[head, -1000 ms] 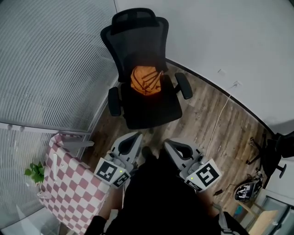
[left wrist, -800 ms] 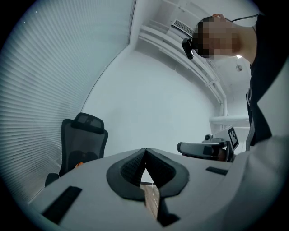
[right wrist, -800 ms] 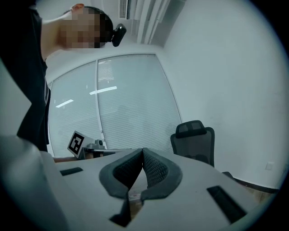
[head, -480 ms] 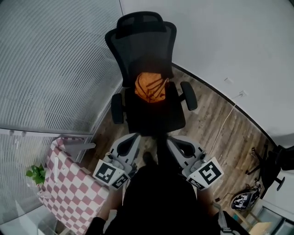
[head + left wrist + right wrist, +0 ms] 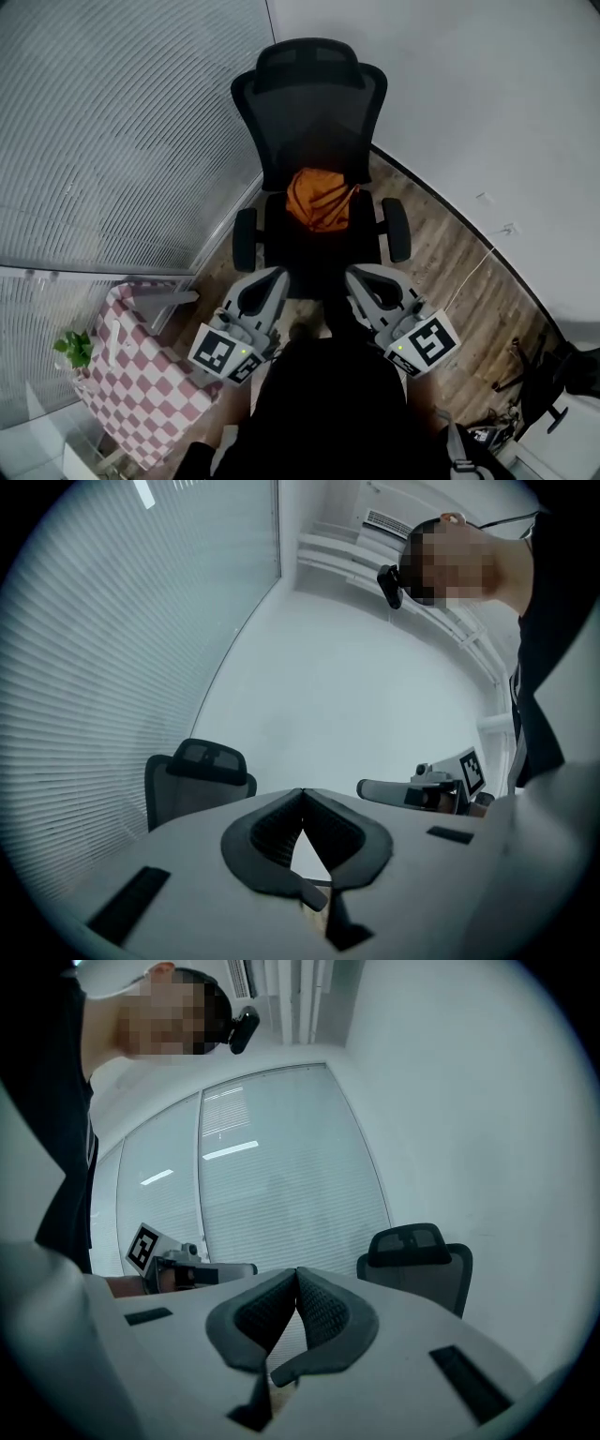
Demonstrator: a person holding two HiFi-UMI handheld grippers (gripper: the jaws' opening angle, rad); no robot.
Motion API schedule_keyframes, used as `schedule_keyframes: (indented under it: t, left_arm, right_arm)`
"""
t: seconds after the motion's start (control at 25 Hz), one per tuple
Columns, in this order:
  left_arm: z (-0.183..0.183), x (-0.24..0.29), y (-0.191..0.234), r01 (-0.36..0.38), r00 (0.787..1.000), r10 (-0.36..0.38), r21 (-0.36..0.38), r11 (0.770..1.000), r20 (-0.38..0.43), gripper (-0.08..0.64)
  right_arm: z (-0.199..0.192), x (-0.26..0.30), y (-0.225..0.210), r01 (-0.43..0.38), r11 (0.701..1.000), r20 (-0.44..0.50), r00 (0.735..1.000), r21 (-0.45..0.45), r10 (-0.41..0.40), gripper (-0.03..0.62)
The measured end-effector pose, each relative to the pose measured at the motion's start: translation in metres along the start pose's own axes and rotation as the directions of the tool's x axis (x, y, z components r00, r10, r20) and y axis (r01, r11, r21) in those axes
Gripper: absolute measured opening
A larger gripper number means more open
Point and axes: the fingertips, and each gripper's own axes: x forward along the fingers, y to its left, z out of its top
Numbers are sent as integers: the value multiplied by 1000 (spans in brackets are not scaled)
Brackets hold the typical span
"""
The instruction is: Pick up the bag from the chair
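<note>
An orange bag (image 5: 321, 199) with dark straps lies on the seat of a black mesh office chair (image 5: 315, 112), against the backrest. In the head view my left gripper (image 5: 267, 284) and right gripper (image 5: 364, 279) are held side by side just short of the seat's front edge, well apart from the bag. Both are shut with nothing between the jaws. The left gripper view shows its jaw tips touching (image 5: 301, 793) and the chair's back (image 5: 194, 780) beyond. In the right gripper view the tips also meet (image 5: 296, 1272), with the chair's headrest (image 5: 417, 1252) at the right. The bag is hidden in both gripper views.
A pink and white checkered cloth (image 5: 155, 392) covers something at the lower left, with a small green plant (image 5: 73, 348) beside it. Ribbed glass walls (image 5: 122, 122) stand to the left, a white wall (image 5: 469, 103) behind the chair. A cable (image 5: 473, 267) runs over the wooden floor at right.
The chair and bag have come closer and more central in the head view. Both grippers stay shut and now reach near the seat's front edge.
</note>
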Motion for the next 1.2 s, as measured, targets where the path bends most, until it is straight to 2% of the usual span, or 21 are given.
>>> schedule_keyframes:
  t: [0.32,0.48,0.64,0.8,1.0,1.12,1.2]
  left_arm:
    - [2,42,4,-99,995,99,-5,995,-8,32]
    - [-6,54,9,-151,988,150,-22,988,-16,32]
    - [-15,56,13,-190,981,189,-26,981,-35,32]
    - [-20,51,20,-227,973,225,-45,973,-50,32]
    - [-28,44,28,-254,966,250,-69,965,-65,32]
    - [-32,41,32,-267,962,261,-82,960,-79,32]
    - [-34,39,35,-275,960,267,-88,957,-89,32]
  right_arm:
    - [-3,16,-75,-70,997,-45,996,11,71,20]
    - [-20,31,-91,-141,989,-82,986,34,143,20]
    - [-53,49,-98,-180,981,-161,969,71,190,20]
    - [-96,66,-91,-209,969,-245,940,133,237,81]
    - [-161,86,-83,-245,967,-401,882,62,249,118]
    - [-204,97,-85,-239,969,-479,845,61,238,129]
    - [-229,108,-90,-225,971,-508,830,74,231,140]
